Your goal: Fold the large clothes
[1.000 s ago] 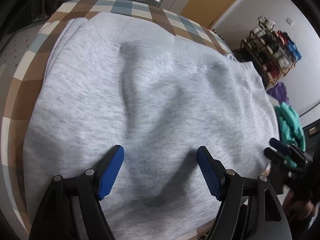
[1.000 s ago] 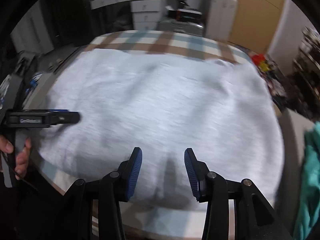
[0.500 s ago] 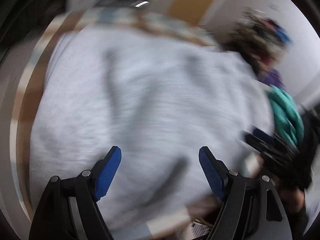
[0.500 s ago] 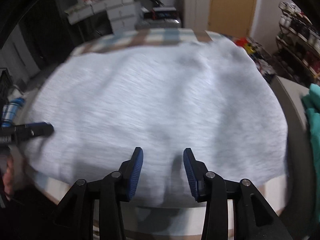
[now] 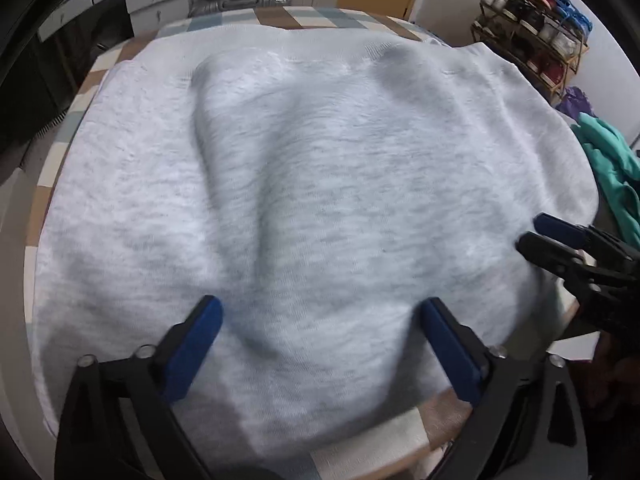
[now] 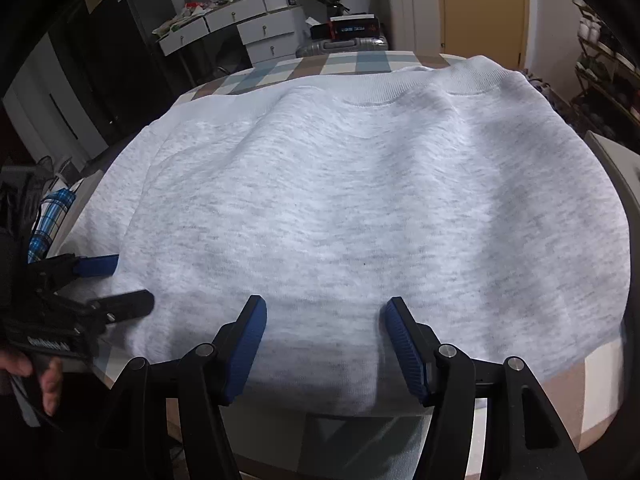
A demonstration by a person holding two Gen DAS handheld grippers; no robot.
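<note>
Grey sweatshirt [image 5: 320,184] spread on table; left gripper [image 5: 320,320] above its near hem.

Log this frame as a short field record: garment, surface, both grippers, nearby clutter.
garment: grey sweatshirt, spread flat, ribbed hem at the far edge
surface: checked tablecloth
left gripper: jaws have just been opening, wide, nothing gripped, over the near edge
right gripper: jaws have just been opening, nothing gripped
clutter: teal garment to the right

Matt, fuzzy grey knit sweatshirt [image 5: 320,184] on checked woven tablecloth [image 6: 344,65].
</note>
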